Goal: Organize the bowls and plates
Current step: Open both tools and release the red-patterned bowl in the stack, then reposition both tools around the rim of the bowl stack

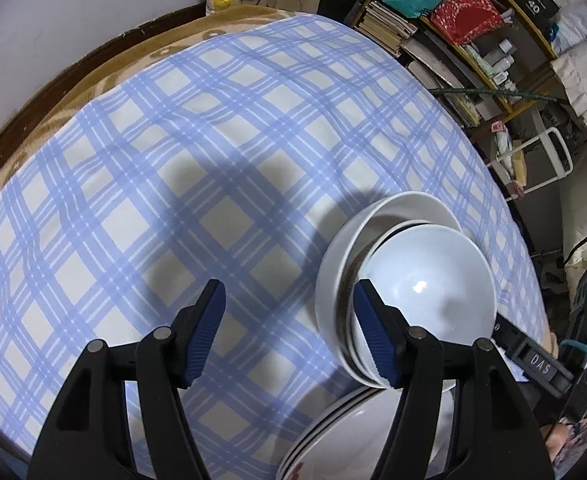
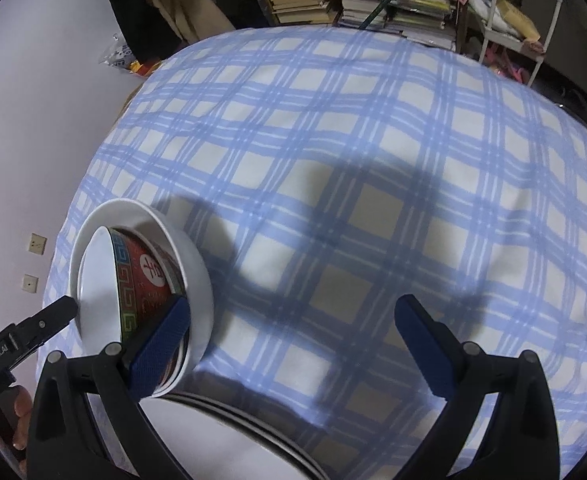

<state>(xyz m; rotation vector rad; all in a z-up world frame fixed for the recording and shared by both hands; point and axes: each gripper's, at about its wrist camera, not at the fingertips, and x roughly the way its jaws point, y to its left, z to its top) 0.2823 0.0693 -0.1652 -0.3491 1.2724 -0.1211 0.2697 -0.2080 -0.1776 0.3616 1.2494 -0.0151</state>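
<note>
The left gripper (image 1: 289, 334) is held with its jaws apart and nothing between them. Beside it, near the front edge of the blue checked cloth (image 1: 197, 168), a stack of white china bowls (image 1: 397, 268) is tilted and could be knocked over. The right gripper (image 2: 293, 354) is also held apart, empty.

- The left wrist view looks steeply down past its own fingers (image 1: 209, 332) onto the checked bedcover (image 1: 181, 152), close above it, facing the bookshelf (image 1: 445, 32).
- The right wrist view tilts down likewise, just as near.
- Both share the bedcover, the stacked bowls (image 1: 405, 280) (image 2: 141, 280), and the shelf of books.
</note>
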